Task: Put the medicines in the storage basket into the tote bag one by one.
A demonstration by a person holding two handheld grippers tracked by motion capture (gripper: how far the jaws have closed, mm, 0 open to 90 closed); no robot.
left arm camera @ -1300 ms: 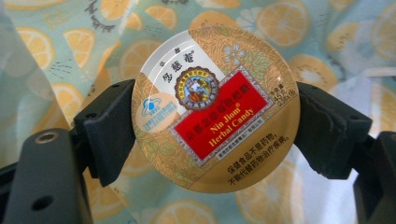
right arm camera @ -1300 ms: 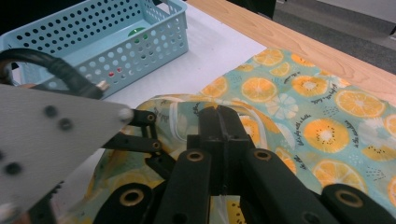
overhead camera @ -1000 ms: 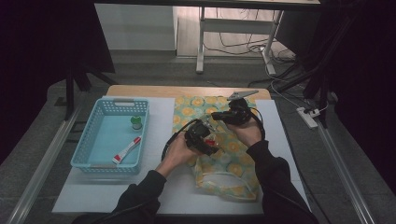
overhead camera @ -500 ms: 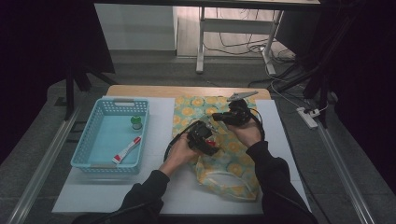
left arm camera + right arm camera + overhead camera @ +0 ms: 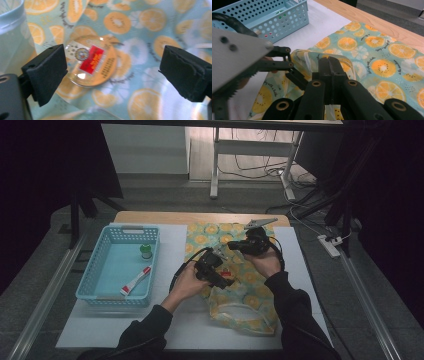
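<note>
Work surface: white table [image 5: 95, 325] with a wooden strip along the far edge; a fruit-print bag [image 5: 245, 302] lies on it right of centre, its mouth toward the person.

Bag: pale teal cloth with orange and kiwi slices, also seen in the right gripper view [image 5: 384, 65] and in the left gripper view [image 5: 140, 50].

Left gripper: [image 5: 216, 270] held over the middle of the bag, cable looping back toward the person's left hand [image 5: 186, 285]. Its own view [image 5: 113, 66] shows the two black pads standing wide apart, released, gripping nothing. The jaws have just been opening.

Round tin: [image 5: 91, 63] flat, gold-rimmed disc with a red label, lying on the bag fabric below the left gripper. It sits nearer the pad on the left of that view, its rim partly hidden behind that pad; contact cannot be told. In the high view it shows as a red spot [image 5: 226, 271] by the left gripper.

Right gripper: [image 5: 231, 247] held by the right hand [image 5: 265, 262] at the bag's far half. In its own view [image 5: 331, 63] the jaws are clenched on a raised fold of the bag edge, lifting it clear of the table.

Basket: light blue perforated basket [image 5: 97, 287] at the left, well apart from the bag; it holds a small green-capped bottle [image 5: 145, 251] and a red-and-white tube [image 5: 136, 280].
</note>
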